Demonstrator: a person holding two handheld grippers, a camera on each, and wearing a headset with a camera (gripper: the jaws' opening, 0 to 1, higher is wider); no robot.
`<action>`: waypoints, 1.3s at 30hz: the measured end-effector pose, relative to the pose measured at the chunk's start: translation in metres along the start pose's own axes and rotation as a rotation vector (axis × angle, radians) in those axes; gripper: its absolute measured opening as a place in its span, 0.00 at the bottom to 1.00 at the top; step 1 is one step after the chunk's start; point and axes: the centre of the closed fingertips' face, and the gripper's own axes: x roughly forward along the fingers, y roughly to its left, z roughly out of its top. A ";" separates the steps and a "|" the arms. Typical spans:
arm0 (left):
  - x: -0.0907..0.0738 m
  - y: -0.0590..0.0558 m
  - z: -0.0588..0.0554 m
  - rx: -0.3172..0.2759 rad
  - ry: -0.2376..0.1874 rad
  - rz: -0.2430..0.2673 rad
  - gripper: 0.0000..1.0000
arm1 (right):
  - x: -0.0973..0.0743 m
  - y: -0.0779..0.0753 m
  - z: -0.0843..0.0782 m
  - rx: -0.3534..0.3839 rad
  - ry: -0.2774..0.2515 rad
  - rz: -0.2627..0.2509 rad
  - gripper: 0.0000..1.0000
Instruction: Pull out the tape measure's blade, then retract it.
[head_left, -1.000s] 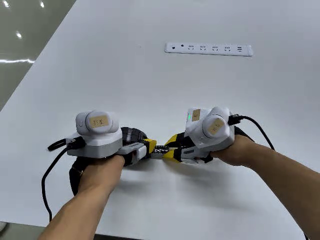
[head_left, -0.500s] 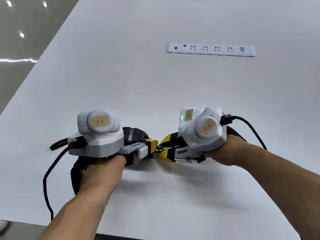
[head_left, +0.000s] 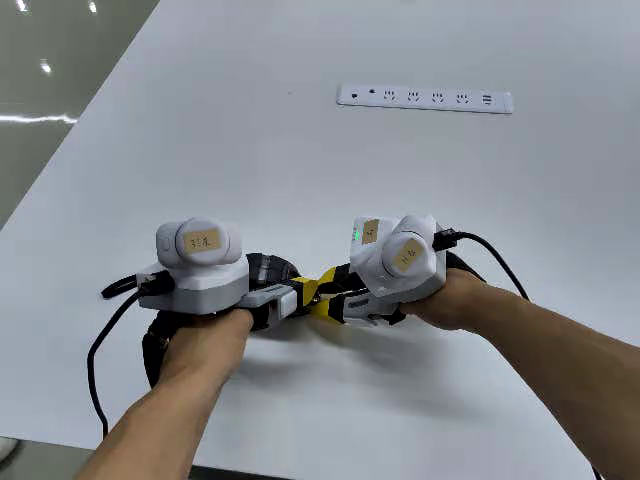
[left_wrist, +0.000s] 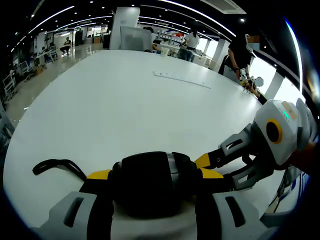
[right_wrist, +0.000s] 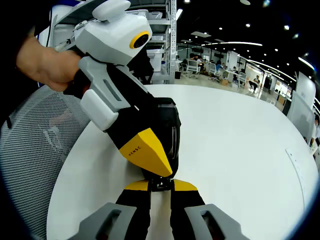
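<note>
Here, in the head view, the left tool (head_left: 297, 293) clamps the black tape measure (head_left: 268, 272) low over the white worktop (head_left: 300, 150), steadying the case so the other hand can work the blade; the right tool (head_left: 328, 303) meets it nose to nose. In the left gripper view, the jaws squeeze the case from both sides; in the right gripper view, the jaws pinch tight on the blade's hook (right_wrist: 161, 184), right at the case mouth, so the blade seems all but retracted.
</note>
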 end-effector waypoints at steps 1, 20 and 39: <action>0.000 0.000 0.000 0.002 0.001 0.001 0.62 | 0.000 0.000 0.000 -0.003 0.002 0.001 0.11; 0.002 -0.002 -0.001 0.025 0.003 0.010 0.63 | 0.001 0.001 -0.002 -0.028 0.023 0.005 0.12; 0.004 -0.002 -0.001 0.006 0.025 0.000 0.65 | -0.003 0.000 -0.004 -0.014 0.033 -0.004 0.16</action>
